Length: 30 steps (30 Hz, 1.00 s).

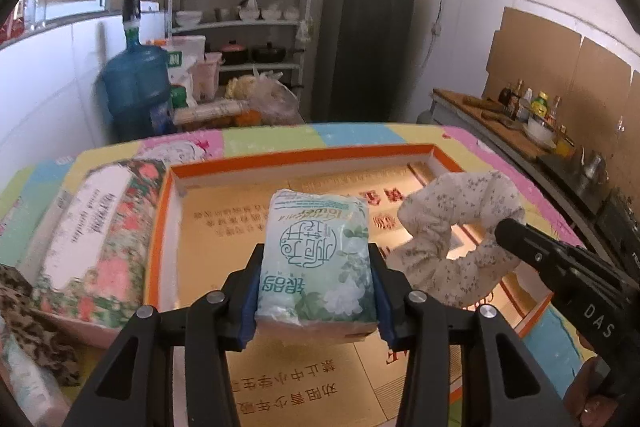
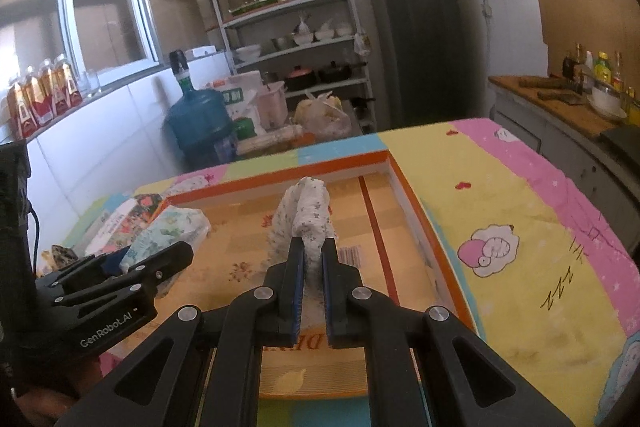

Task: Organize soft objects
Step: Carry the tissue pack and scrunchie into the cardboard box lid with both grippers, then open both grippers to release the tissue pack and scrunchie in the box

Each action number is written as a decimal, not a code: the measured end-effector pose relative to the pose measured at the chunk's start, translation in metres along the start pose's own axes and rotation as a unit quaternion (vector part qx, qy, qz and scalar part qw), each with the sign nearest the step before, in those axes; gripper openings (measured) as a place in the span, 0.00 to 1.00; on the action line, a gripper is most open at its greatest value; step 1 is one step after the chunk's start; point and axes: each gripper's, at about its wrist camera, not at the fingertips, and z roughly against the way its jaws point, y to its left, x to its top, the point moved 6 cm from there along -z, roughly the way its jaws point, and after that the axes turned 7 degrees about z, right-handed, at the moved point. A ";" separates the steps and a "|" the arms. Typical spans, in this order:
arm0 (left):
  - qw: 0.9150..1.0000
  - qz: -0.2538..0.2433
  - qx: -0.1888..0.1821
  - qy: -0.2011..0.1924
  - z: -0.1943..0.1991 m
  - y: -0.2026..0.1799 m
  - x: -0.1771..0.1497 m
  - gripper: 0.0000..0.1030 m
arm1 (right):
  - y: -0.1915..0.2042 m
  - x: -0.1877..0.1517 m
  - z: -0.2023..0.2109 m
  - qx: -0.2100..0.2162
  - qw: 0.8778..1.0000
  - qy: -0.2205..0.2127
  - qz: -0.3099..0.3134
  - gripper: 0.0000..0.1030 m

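Both black two-finger grippers loaded, hovering over the shallow orange-rimmed cardboard tray (image 1: 304, 157).

Your left gripper (image 1: 316, 291) is clamped on the pale green plastic tissue pack (image 1: 318, 255), long axis pointing away from you; your right gripper (image 2: 313, 283) is pinched tight on the floral fabric scrunchie (image 2: 308, 223), to the pack's right. Tray floor's straight below both. Pastel cartoon tablecloth (image 2: 520, 211), cluttered kitchen behind.
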 end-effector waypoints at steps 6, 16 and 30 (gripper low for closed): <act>1.000 0.004 -0.001 0.018 -0.012 -0.001 -0.006 0.53 | -0.012 -0.007 -0.007 -0.006 1.000 0.009 -0.010 0.11; 1.000 0.006 0.001 0.006 -0.004 0.001 -0.004 0.82 | -0.014 -0.006 -0.004 -0.012 1.000 0.005 -0.014 0.28; 0.999 -0.003 0.006 -0.044 0.036 0.007 0.009 0.89 | -0.006 0.001 0.021 -0.041 0.999 -0.015 -0.012 0.59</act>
